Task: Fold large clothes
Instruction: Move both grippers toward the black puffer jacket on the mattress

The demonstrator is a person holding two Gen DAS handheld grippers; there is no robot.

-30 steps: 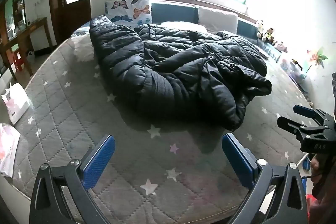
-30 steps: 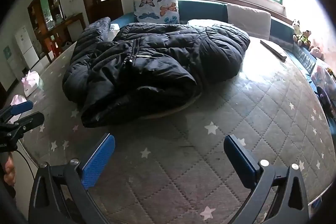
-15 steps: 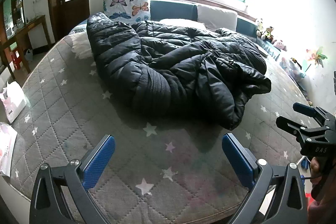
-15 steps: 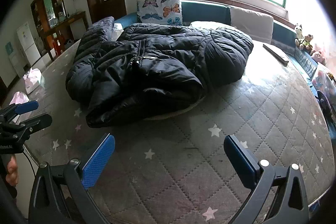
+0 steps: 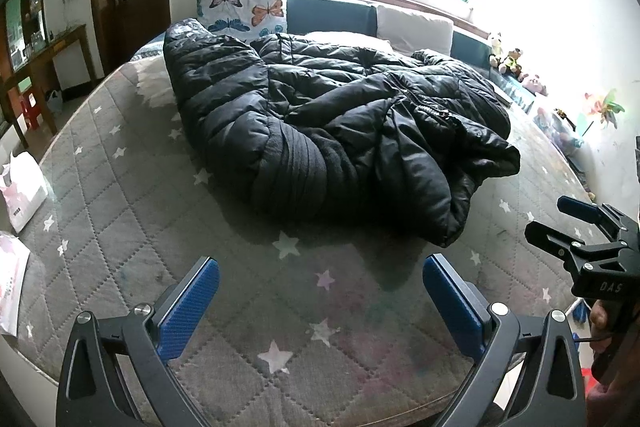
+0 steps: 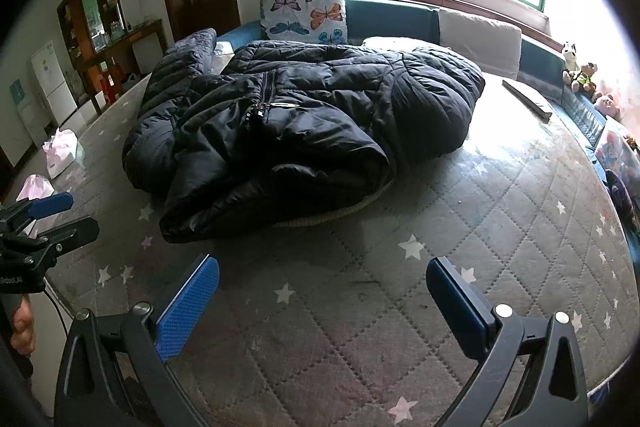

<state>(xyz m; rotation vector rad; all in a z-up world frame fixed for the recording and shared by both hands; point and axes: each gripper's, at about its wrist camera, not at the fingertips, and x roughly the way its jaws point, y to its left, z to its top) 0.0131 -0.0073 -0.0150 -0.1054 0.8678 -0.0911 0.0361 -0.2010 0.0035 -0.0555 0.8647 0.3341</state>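
A large black puffer coat (image 5: 320, 131) lies crumpled in a heap on the grey star-quilted mattress (image 5: 132, 227). It also shows in the right wrist view (image 6: 288, 131), zip facing up. My left gripper (image 5: 320, 303) is open and empty, above the mattress short of the coat's near edge. My right gripper (image 6: 322, 303) is open and empty, above the mattress short of the coat's hem. Each gripper shows at the edge of the other's view: the right one (image 5: 576, 227) and the left one (image 6: 52, 215).
A butterfly pillow (image 6: 306, 13) and a white pillow (image 6: 480, 41) lean on the blue headboard. A dark flat bar (image 6: 526, 97) lies at the mattress's far right. Stuffed toys (image 6: 580, 75) sit on the right. Pink-white bags (image 6: 60, 151) lie on the floor at left.
Both grippers have moved a little closer to the coat, which looms larger in both views. Both stay open. The coat has not moved.
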